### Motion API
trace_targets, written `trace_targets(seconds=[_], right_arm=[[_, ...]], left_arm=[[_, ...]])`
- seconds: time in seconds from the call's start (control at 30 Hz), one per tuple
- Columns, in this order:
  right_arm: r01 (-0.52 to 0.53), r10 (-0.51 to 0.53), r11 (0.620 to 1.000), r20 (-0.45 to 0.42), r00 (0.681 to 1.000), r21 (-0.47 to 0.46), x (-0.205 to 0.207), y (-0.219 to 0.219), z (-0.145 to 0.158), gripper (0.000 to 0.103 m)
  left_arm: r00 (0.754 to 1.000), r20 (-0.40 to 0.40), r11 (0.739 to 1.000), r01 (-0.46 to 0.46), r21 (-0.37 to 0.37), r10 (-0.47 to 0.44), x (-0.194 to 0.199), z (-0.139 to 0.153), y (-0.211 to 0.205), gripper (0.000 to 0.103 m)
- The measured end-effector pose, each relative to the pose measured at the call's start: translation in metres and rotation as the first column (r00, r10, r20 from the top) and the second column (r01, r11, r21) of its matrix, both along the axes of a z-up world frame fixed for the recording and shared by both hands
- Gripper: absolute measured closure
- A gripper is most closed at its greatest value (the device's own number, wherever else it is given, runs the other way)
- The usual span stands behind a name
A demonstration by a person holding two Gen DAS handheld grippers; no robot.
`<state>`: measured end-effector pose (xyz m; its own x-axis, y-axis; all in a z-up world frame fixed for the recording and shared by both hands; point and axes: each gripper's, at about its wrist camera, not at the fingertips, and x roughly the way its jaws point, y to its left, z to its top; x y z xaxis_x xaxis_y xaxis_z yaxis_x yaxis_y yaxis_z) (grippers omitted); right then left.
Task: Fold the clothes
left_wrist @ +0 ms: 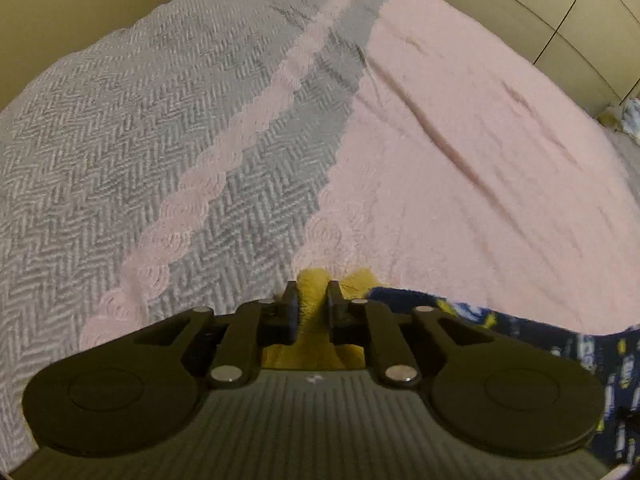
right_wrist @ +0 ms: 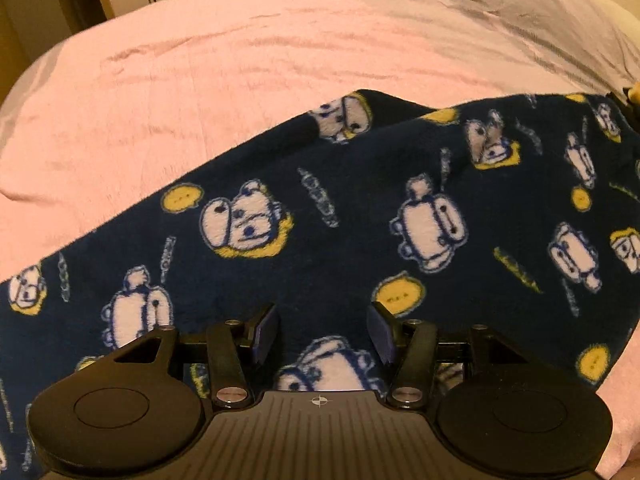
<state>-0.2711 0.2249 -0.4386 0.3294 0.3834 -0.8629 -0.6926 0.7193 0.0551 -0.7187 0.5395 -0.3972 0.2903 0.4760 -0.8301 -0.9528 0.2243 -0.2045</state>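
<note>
Navy fleece garment printed with white bears [right_wrist: 360, 208] is spread lengthwise just ahead of the wide-spread right gripper [right_wrist: 322, 332]; its yellow cuff [left_wrist: 312, 292] is pinched by the left gripper [left_wrist: 313, 300].

Bed [left_wrist: 460, 152] in pink and grey covers; beige cupboards [left_wrist: 560, 12] behind — dim light.
</note>
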Motion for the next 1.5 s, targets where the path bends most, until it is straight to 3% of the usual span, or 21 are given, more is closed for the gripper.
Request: trace_targets(seconds=[0.07,0.17,0.27,0.37,0.47,0.5,0.6,0.63,0.67,0.73,0.8,0.87,0.97,1.07,1.2,1.27,1.37,1.5], right_arm=[[-0.020,0.020,1.000,0.004,1.000,0.002,-0.003,-0.005,0.005,0.050],[-0.122,0.122,0.993,0.012,0.993,0.008,-0.022,-0.020,0.015,0.050],[-0.230,0.229,0.973,0.021,0.973,0.012,-0.043,-0.034,0.026,0.050],[-0.327,0.327,0.945,0.023,0.945,0.009,-0.066,-0.046,0.034,0.050],[-0.356,0.357,0.932,0.012,0.934,-0.068,-0.086,-0.054,0.021,0.050],[-0.349,0.351,0.933,0.013,0.936,-0.084,-0.087,-0.058,0.020,0.050],[-0.322,0.327,0.940,0.024,0.945,-0.115,-0.088,-0.070,0.020,0.050],[-0.306,0.312,0.946,0.036,0.950,-0.106,-0.087,-0.073,0.025,0.050],[-0.291,0.296,0.952,0.048,0.954,-0.097,-0.085,-0.077,0.031,0.050],[-0.270,0.274,0.960,0.060,0.960,-0.071,-0.078,-0.081,0.034,0.050],[-0.267,0.269,0.960,0.015,0.963,-0.085,-0.069,-0.082,0.025,0.050],[-0.257,0.258,0.961,-0.012,0.966,-0.101,-0.058,-0.086,0.021,0.050],[-0.223,0.224,0.974,0.021,0.974,-0.036,-0.032,-0.103,0.037,0.050],[-0.155,0.155,0.988,0.051,0.987,-0.013,0.015,-0.123,0.045,0.050],[0.093,-0.086,0.991,-0.073,0.994,0.099,0.115,-0.183,0.051,0.050],[0.225,-0.197,0.958,-0.163,0.967,0.179,0.163,-0.217,0.054,0.050],[0.388,-0.313,0.883,-0.286,0.906,0.263,0.225,-0.261,0.054,0.064],[0.487,-0.352,0.829,-0.421,0.836,0.274,0.282,-0.288,0.044,0.065]], left_arm=[[1.000,-0.010,0.999,-0.027,0.044,0.028,-0.010,0.013,-0.006,0.079],[0.997,0.008,0.995,-0.076,0.064,0.075,-0.036,0.040,-0.031,0.084],[0.998,0.063,0.998,-0.003,0.060,-0.001,-0.045,0.063,-0.072,0.084],[0.987,-0.013,0.985,0.159,0.072,-0.158,-0.025,0.056,-0.114,0.082],[0.947,-0.212,0.968,0.251,0.027,-0.240,-0.007,0.013,-0.132,0.085],[0.939,-0.254,0.970,0.243,0.020,-0.230,-0.009,0.004,-0.134,0.085],[0.974,-0.190,0.992,0.124,0.007,-0.121,-0.022,0.012,-0.130,0.085],[0.974,-0.206,0.994,0.105,0.027,-0.097,-0.021,0.017,-0.132,0.085],[0.969,-0.235,0.994,0.093,0.055,-0.077,-0.017,0.023,-0.136,0.085],[0.937,-0.345,0.986,0.109,0.124,-0.060,-0.008,0.027,-0.143,0.085],[0.916,-0.400,0.993,0.074,0.087,-0.033,-0.007,0.021,-0.140,0.086],[0.931,-0.365,0.998,0.016,0.063,0.008,-0.006,0.027,-0.141,0.089],[0.945,-0.326,0.994,0.049,0.093,-0.017,0.025,0.044,-0.159,0.089],[0.958,-0.275,0.993,0.099,0.066,-0.077,0.081,0.041,-0.187,0.088],[0.967,-0.204,0.986,0.163,0.026,-0.154,0.157,0.034,-0.227,0.088],[0.968,-0.173,0.982,0.186,0.006,-0.182,0.191,0.029,-0.253,0.088],[0.966,-0.118,0.974,0.226,-0.031,-0.228,0.239,0.022,-0.287,0.088],[0.953,-0.010,0.949,0.299,-0.102,-0.301,0.286,0.015,-0.318,0.088]])
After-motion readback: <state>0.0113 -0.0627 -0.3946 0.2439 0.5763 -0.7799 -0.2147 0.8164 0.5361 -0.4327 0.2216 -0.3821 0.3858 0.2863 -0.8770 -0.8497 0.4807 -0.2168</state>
